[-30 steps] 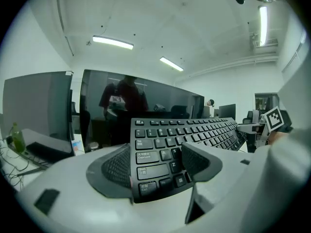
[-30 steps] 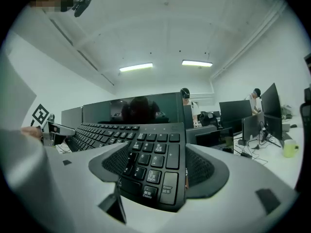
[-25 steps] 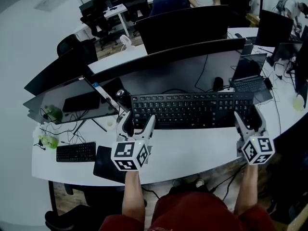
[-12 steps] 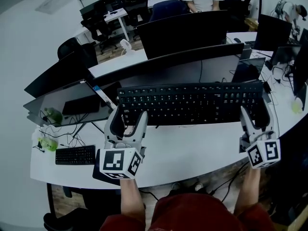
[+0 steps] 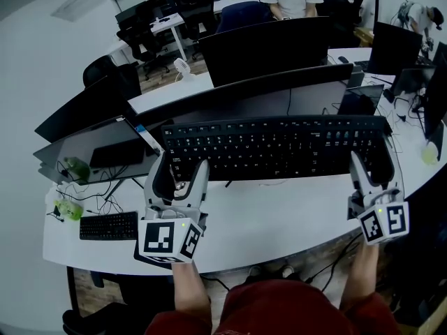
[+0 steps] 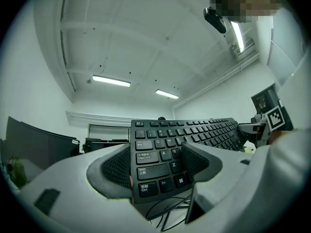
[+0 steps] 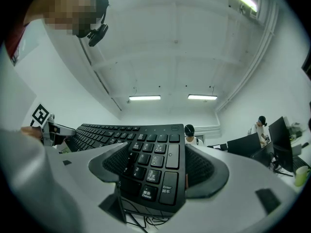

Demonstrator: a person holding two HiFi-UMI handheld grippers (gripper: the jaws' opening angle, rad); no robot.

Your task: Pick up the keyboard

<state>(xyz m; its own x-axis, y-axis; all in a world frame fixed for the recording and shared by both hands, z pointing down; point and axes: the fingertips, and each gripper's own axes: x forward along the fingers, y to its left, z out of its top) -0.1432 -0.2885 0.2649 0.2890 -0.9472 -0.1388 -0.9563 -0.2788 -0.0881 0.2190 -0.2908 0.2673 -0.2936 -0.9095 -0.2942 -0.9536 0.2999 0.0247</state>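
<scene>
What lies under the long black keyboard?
Below the black keyboard, held at its ends by the left gripper and right gripper, thin black cables show. The white desk beneath it is mostly covered.

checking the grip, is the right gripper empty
No, the right gripper has its jaws closed on the number-pad end of the keyboard.

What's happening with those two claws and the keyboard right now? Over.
Left gripper shut on keyboard, left end; right gripper shut on right end. Keyboard held above the desk. Nothing blocking; cable dangles beneath.
</scene>
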